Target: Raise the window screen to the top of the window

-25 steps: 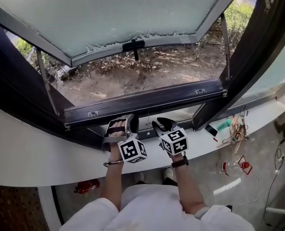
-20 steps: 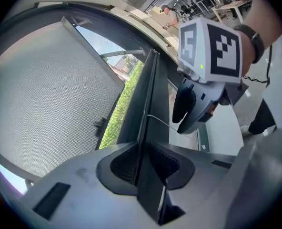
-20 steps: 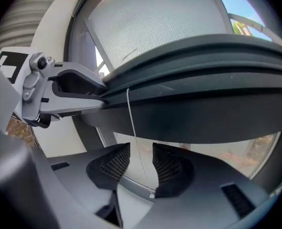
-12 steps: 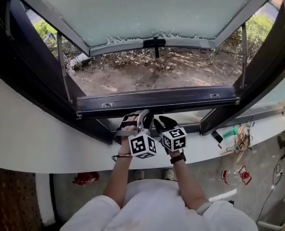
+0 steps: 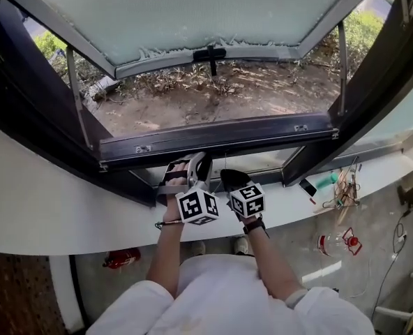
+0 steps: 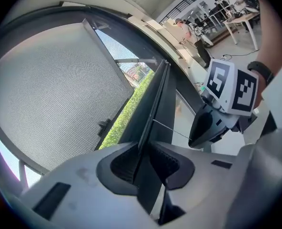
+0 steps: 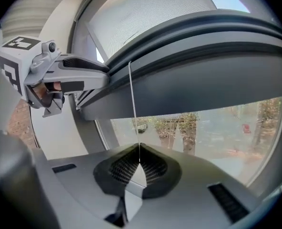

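The dark screen bar [image 5: 213, 139] lies low across the window opening, just above the white sill [image 5: 46, 208]; the frosted pane [image 5: 192, 12] is swung outward above it. The left gripper [image 5: 187, 165] is held out over the sill and points slightly downward at the middle of the bar; its fingers are clenched on the bar's thin inner edge. The right gripper [image 5: 229, 178] sits just beside it at the same tilt; its fingers have just closed, grasping a thin cord [image 7: 131, 104] that runs up to the bar.
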### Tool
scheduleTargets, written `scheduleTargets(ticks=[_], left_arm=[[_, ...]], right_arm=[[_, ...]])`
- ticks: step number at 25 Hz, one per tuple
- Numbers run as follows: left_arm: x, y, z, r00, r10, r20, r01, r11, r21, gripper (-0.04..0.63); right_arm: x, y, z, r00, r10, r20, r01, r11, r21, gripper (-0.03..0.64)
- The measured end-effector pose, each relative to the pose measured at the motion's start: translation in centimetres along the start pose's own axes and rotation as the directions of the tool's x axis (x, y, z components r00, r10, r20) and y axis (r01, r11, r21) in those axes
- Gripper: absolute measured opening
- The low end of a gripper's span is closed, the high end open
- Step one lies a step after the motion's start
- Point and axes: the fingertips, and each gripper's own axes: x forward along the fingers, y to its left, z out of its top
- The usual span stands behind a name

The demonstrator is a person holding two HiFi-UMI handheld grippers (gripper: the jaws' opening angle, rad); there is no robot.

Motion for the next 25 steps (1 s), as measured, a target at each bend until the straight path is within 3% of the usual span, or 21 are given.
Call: scheduleTargets(ticks=[5, 13, 19, 25], left_arm=[[0.0, -0.1, 0.1, 1.0, 0.003, 0.003, -0.003, 1.0, 0.0, 0.075], [0.1, -0.1, 0.2, 1.0, 0.009, 0.009, -0.009, 1.0, 0.002, 0.074], [-0.2, 0.0, 0.1, 1.0, -0.017, -0.011, 0.018, 1.0, 0.024, 0.058], [-0.2, 0.1, 0.0, 0.999, -0.016, -0.045, 0.018, 0.998, 0.061, 0.034]], right_arm=[[0.0, -0.5, -5.3, 0.985, -0.024, -0.168, 0.022, 1.0, -0.012, 0.005], [-2.0, -0.5, -20.2, 0.906, 0.001, -0.424, 0.033, 0.997, 0.072, 0.002], [-4.6, -1.1, -23.9, 0.886, -0.008, -0.464, 0.094, 0.982, 0.162, 0.002], [-5.1, -1.1, -24.1, 0.923, -0.011, -0.384, 0.08, 0.983, 0.163, 0.002]])
